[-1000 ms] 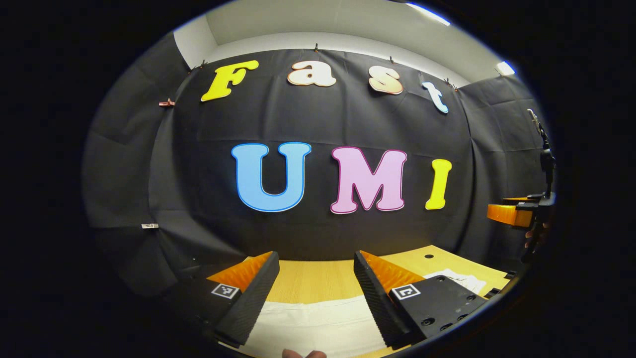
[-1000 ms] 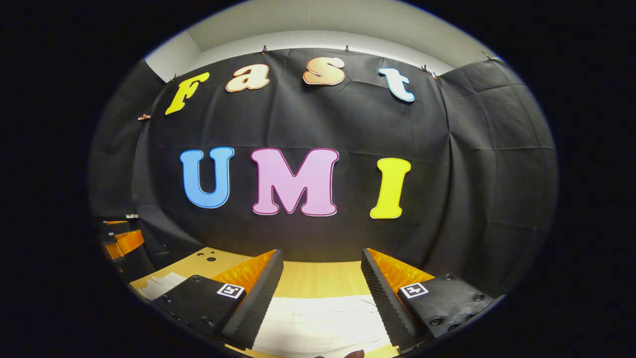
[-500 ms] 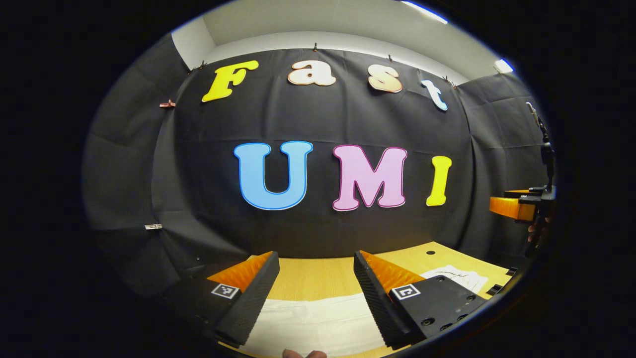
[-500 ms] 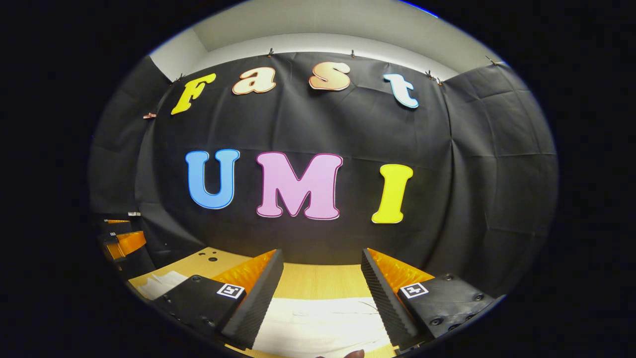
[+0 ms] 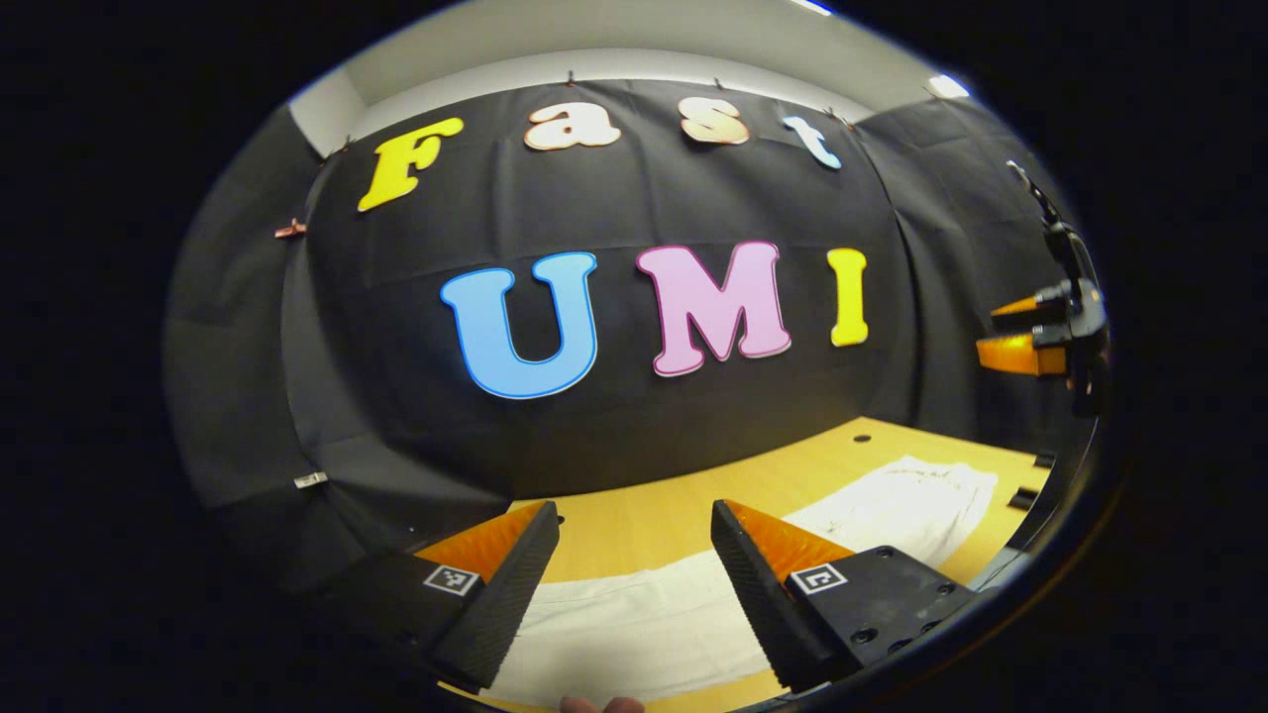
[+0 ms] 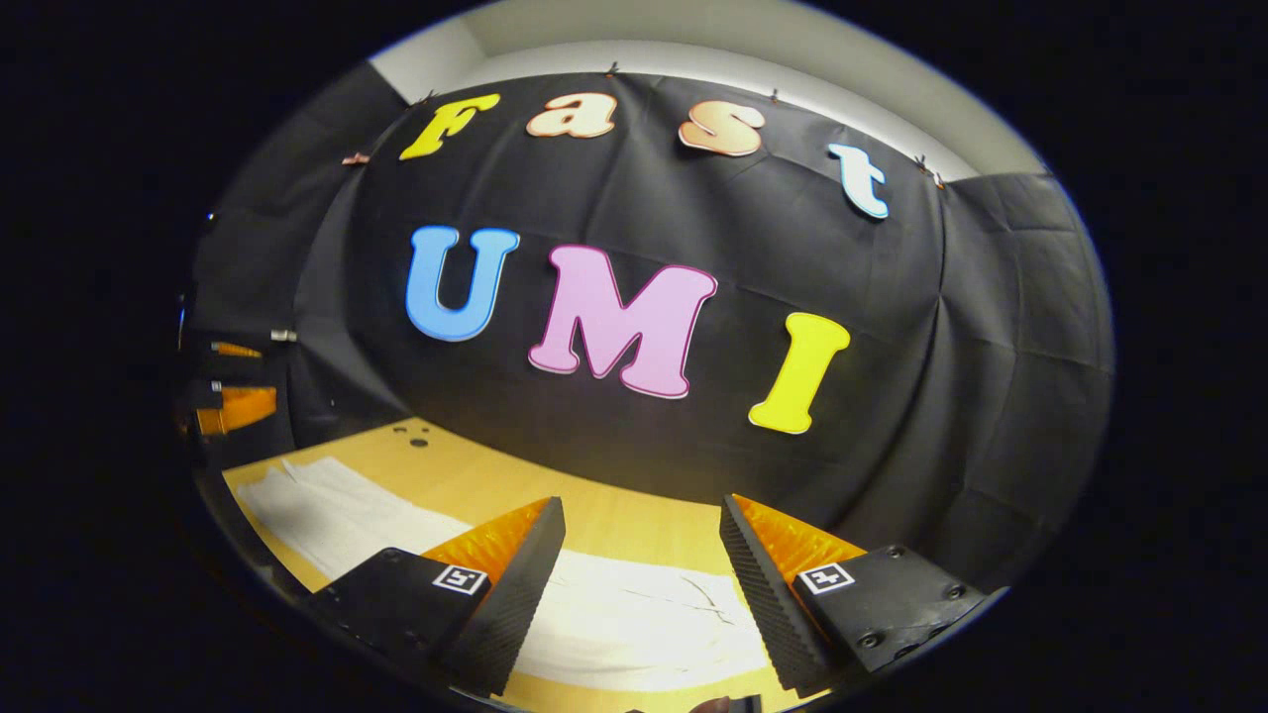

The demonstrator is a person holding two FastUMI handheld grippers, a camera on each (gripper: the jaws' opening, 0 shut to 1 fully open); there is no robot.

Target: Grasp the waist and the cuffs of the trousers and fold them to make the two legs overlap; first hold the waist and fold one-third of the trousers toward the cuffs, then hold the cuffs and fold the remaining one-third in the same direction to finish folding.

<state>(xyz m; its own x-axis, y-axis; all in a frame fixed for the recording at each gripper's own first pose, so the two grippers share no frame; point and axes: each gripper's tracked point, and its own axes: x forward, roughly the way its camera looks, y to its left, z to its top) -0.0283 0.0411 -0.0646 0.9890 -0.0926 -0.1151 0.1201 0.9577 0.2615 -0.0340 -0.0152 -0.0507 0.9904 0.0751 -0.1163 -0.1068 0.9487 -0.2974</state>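
Both cameras are tilting, revealing more white trousers [image 5: 892, 500]. Left gripper [image 5: 634, 584] and right gripper [image 6: 642, 584] are hovering wide open, holding nothing. Trousers are lying lengthwise across the wooden surface [image 5: 634, 520].

The trousers [image 5: 693, 614] lay flat on the worktop [image 5: 654, 515] before the booth wall [image 5: 614, 426], stretched beneath the left tool [image 5: 634, 584] and the right tool [image 6: 642, 584].

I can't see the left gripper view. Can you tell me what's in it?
White trousers lie flat on a wooden table, and the left gripper hangs open above them. The right gripper is far off at the right edge.
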